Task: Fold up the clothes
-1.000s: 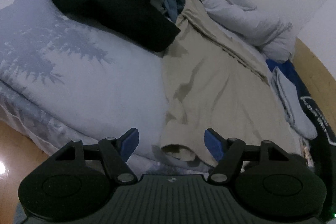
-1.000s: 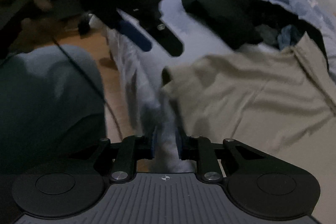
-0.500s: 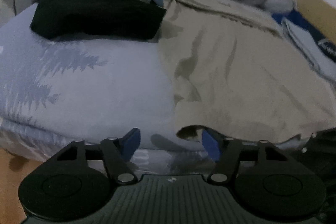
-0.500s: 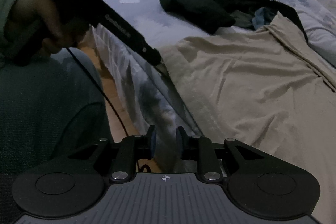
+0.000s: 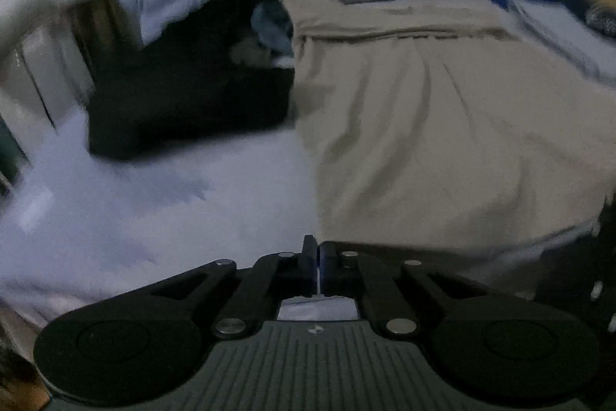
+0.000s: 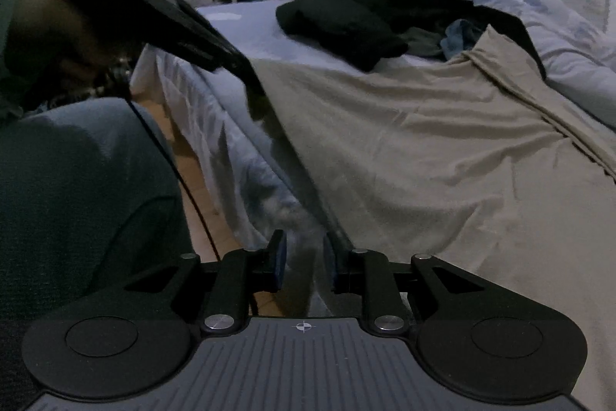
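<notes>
My left gripper [image 5: 318,266] is clenched at the khaki garment's [image 5: 442,141] corner; whether it pinches cloth I cannot tell. My right gripper [image 6: 304,262] grasps its lower hem, and the garment lies flat on the bed [image 6: 246,33], unfolded.

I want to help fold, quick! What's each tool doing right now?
Left tool: closed, seemingly pinching a corner of the beige garment.
Right tool: slightly apart at the garment's edge; grip cannot be told.

Dim, bluish, grainy light in both fisheye views, the left one motion-blurred, with dark, curved corners.

One beige garment [image 6: 423,156], one black [image 6: 338,26]
</notes>
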Available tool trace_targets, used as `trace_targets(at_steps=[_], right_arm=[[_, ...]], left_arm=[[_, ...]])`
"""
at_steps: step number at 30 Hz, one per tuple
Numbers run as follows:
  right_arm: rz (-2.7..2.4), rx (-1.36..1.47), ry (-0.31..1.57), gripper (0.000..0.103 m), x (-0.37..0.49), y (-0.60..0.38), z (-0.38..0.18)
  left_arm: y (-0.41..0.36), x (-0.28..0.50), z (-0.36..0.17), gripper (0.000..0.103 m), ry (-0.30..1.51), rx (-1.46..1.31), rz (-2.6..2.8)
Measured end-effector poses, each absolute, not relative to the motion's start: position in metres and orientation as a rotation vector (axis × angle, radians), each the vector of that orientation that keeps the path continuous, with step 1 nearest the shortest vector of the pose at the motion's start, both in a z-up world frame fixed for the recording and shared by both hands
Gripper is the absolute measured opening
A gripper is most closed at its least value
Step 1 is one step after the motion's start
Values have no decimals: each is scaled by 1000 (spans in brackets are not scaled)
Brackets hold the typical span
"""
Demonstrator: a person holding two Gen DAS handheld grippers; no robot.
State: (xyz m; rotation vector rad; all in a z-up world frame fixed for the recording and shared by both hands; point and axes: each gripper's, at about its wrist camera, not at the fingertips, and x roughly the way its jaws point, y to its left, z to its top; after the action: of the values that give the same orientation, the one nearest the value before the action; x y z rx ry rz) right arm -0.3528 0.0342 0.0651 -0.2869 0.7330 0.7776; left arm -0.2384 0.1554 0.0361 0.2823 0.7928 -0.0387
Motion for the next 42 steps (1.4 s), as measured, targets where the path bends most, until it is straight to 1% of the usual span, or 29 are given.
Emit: trace_targets(at_steps=[2,5,6,7,8,9,10,12,13,14,15,17,18,19,20,22,23,26,28,29,31,32,33,36,42], right_arm=[[780,-292,734,24,-353,35,64],[782,-302,732,25,-354,37,62],[779,-305,730,27,-355,37,62],[776,-307,728,32,-355,37,62],[773,-311,726,34,-356,37,61],[771,-313,728,34,-356,38,60],[769,-315,730,35,-357,38,59],[762,-322,735,37,-357,39,57],[759,-323,735,40,-357,39,56],[754,-319,730,46,-357,40,56],[748,-316,724,51,-356,40,56],[749,-300,720,56,-355,39,56],[748,-292,719,61,-354,39,56],[738,-286,716,63,-354,39,55],[729,-280,713,69,-354,38,55],[724,-252,723,72,-352,36,54],[722,-238,728,78,-352,35,53],[714,-190,735,91,-348,29,53],[707,-171,740,92,-347,27,53],[702,-166,738,92,-346,26,53],[690,-171,722,92,-346,26,53],[685,-178,705,92,-347,26,53],[682,-185,692,92,-348,27,54],[675,-217,643,93,-349,31,57],[659,-283,512,96,-341,65,67]], left_arm=[[153,-241,28,5,844,329,-17],[153,-241,10,6,951,318,-24],[153,-242,7,9,973,308,-40],[153,-243,6,10,983,295,-55],[153,-244,7,13,984,282,-63],[155,-244,9,26,980,268,-65],[157,-243,11,32,972,248,-63],[168,-241,19,57,938,168,-53],[174,-240,23,62,913,116,-48],[180,-238,26,70,893,64,-39],[186,-236,28,75,880,10,-32],[199,-231,26,75,876,-103,-34],[205,-228,24,75,880,-156,-31],[210,-225,20,75,884,-197,-26],[215,-223,17,75,888,-236,-22],[223,-216,10,75,896,-316,-29],[226,-212,7,75,901,-357,-35],[230,-204,-4,75,913,-447,-63],[229,-200,-9,72,922,-470,-82],[229,-197,-11,68,929,-475,-87],[229,-192,-17,53,950,-491,-64],[230,-192,-18,35,961,-501,-43],[232,-192,-19,8,967,-516,-35],[237,-196,-13,8,946,-581,-69],[238,-198,18,8,904,-657,-100]])
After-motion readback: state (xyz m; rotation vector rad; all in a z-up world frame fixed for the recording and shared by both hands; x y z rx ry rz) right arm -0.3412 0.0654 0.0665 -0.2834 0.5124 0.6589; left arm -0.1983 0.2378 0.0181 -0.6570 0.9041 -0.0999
